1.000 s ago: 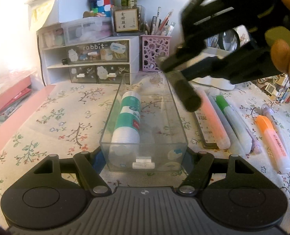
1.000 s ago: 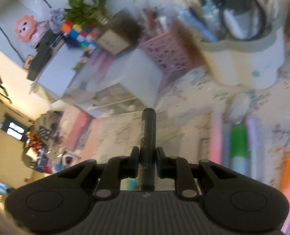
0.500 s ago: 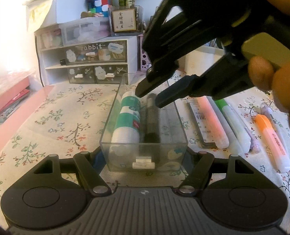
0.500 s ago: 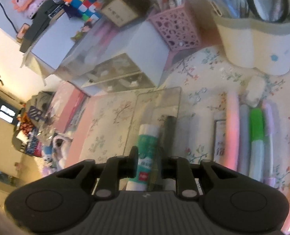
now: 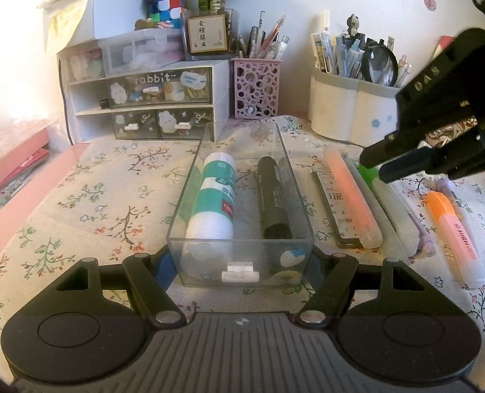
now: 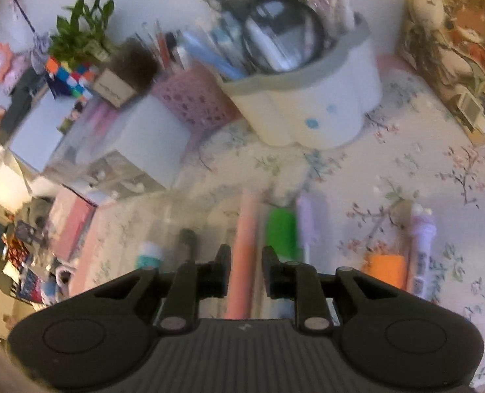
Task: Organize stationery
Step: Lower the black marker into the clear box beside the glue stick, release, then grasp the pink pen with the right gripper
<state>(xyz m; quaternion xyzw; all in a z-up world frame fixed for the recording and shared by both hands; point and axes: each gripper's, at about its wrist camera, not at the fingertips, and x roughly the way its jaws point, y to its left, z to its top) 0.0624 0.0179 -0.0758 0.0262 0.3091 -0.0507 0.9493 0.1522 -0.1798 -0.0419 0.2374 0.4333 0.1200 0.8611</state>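
A clear plastic box (image 5: 242,255) stands lengthwise on the floral cloth, and my left gripper (image 5: 241,271) is shut on its near end. Inside lie a teal-and-white glue stick (image 5: 214,203) and a black marker (image 5: 273,196), side by side. My right gripper (image 5: 378,168) hovers to the right of the box, its jaws a little apart and empty. In the right wrist view that gripper (image 6: 246,255) hangs above a pink highlighter (image 6: 245,222). In the row with the pink highlighter are a green-capped one (image 6: 281,232), an orange one (image 5: 452,229) and a purple pen (image 6: 421,252).
A flat black case (image 5: 336,206) lies left of the pink highlighter. At the back stand a drawer unit (image 5: 144,98), a pink lattice pen cup (image 5: 257,88) and a white pen holder (image 5: 350,111). Pink books (image 5: 9,163) lie at the left edge.
My right gripper brought the black marker over the box, left it beside the glue stick, then drew away to the right over the highlighters. The left gripper kept still.
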